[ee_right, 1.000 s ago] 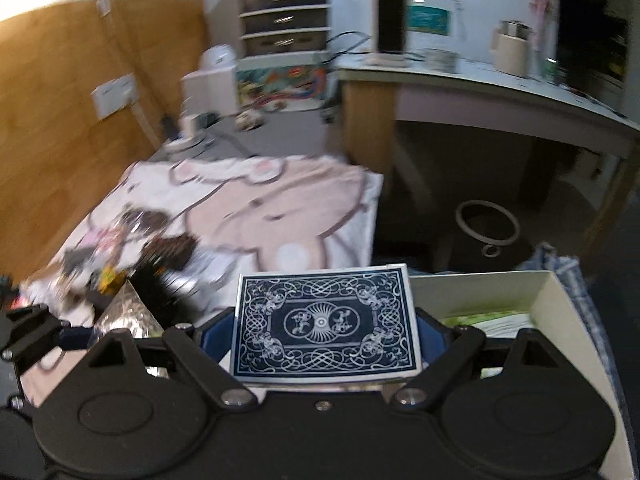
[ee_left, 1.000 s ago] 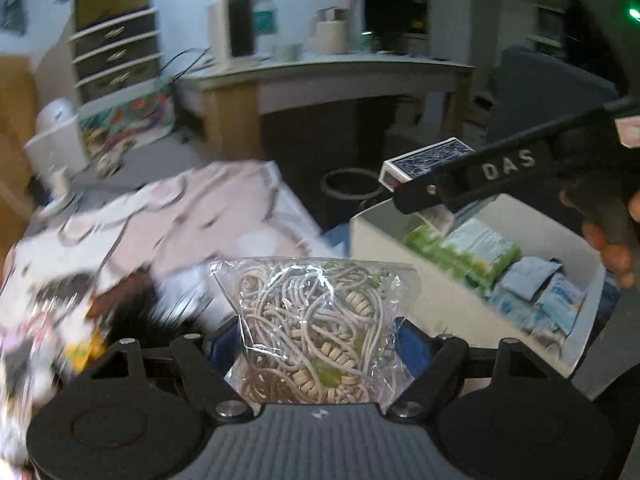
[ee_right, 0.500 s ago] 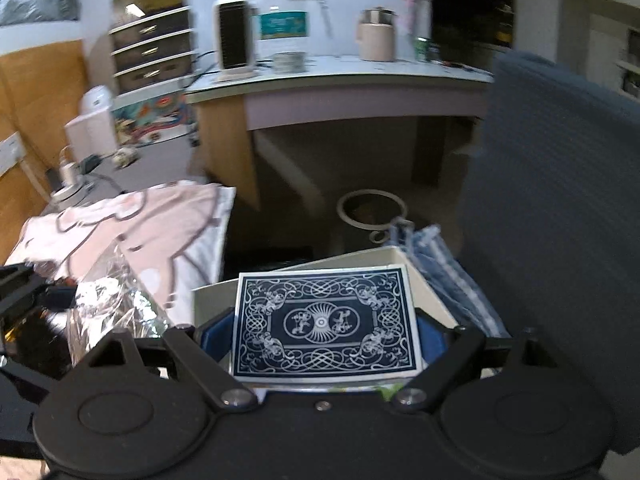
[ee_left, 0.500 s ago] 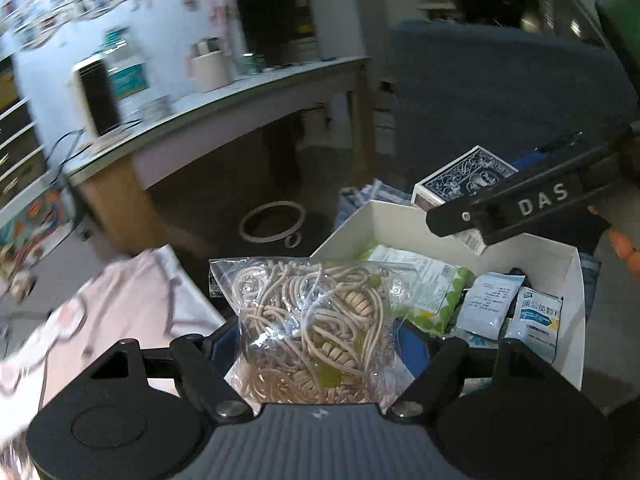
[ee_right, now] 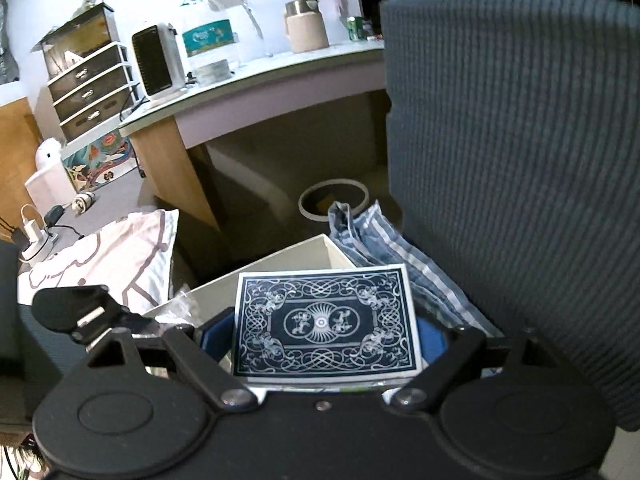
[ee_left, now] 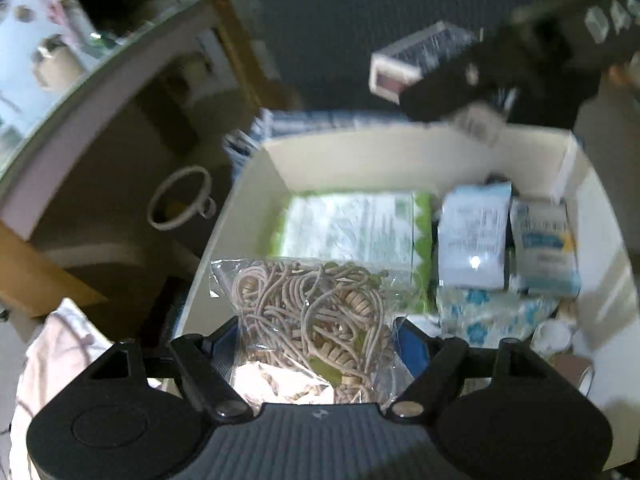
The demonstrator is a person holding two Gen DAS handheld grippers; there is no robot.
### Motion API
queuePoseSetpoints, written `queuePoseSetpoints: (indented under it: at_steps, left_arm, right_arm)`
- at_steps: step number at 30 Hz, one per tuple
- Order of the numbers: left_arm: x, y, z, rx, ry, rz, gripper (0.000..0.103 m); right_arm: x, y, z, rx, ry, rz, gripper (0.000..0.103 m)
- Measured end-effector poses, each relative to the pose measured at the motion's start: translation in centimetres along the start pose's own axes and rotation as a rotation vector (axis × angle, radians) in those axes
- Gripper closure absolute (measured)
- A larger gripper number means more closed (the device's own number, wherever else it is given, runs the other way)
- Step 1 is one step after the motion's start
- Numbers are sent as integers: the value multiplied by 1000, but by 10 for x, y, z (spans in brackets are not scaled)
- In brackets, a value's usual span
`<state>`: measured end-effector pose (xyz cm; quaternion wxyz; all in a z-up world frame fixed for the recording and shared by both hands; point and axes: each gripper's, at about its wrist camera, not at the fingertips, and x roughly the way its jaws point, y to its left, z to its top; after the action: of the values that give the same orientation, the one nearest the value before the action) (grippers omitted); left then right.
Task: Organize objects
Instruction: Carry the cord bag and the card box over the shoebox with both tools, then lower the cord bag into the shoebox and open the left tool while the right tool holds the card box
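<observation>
My left gripper (ee_left: 316,340) is shut on a clear bag of beige hair ties (ee_left: 308,312) and holds it over the near left corner of a white box (ee_left: 360,152). Inside the box lie a green-edged packet (ee_left: 352,232), two pale blue sachets (ee_left: 472,236) and a blue-flowered tissue pack (ee_left: 492,312). My right gripper (ee_right: 324,336) is shut on a dark blue patterned card box (ee_right: 324,320), above the box's far corner (ee_right: 316,252). In the left wrist view that card box (ee_left: 420,60) shows blurred over the far wall, with the right gripper (ee_left: 452,84).
A grey ribbed chair back (ee_right: 512,160) stands close on the right. A blue striped cloth (ee_right: 384,248) lies beside the box. A round bin (ee_right: 332,200) sits under a desk (ee_right: 260,84). A pink patterned bedsheet (ee_right: 108,256) lies to the left.
Both grippers swung from over the bedsheet to over the white box, carrying the hair-tie bag and the card box. The box's contents now fill the left wrist view.
</observation>
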<state>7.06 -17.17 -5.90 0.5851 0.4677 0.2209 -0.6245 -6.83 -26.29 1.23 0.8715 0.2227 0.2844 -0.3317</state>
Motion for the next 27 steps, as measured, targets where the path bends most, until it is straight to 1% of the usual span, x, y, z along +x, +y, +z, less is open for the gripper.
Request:
queuePoseSetpoints:
  at_steps: [3, 6, 7, 8, 9, 11, 15, 16, 18, 20, 23, 27]
  left_arm:
    - [21, 0, 2, 37, 55, -44, 24]
    - [40, 1, 3, 52, 95, -78, 22]
    - [46, 1, 4, 55, 111, -81, 18]
    - [55, 1, 3, 53, 140, -75, 4]
    - [62, 1, 3, 52, 168, -62, 0]
    - [68, 2, -1, 56, 191, -44, 0]
    - [64, 9, -10, 10, 190, -93, 0]
    - [61, 11, -12, 0, 184, -103, 2]
    - [56, 13, -13, -12, 176, -114, 10]
    - [54, 13, -13, -25, 175, -121, 25]
    - [57, 11, -8, -32, 194, -145, 39]
    - [69, 1, -1, -11, 245, -156, 45]
  right_arm:
    - [7, -9, -1, 18, 9, -4, 13]
    - [15, -15, -2, 29, 22, -7, 13]
    - [17, -16, -2, 32, 26, -8, 13]
    - [19, -17, -2, 34, 29, -10, 13]
    - [20, -18, -2, 34, 31, -9, 13]
    - [22, -19, -2, 35, 32, -1, 13]
    - [24, -18, -2, 37, 42, -3, 13]
    - [25, -17, -2, 35, 44, -3, 13]
    - [26, -15, -2, 32, 48, 3, 13]
    - [27, -14, -2, 26, 54, 7, 13]
    - [26, -13, -2, 20, 56, 5, 13]
    - [26, -12, -2, 18, 55, 10, 13]
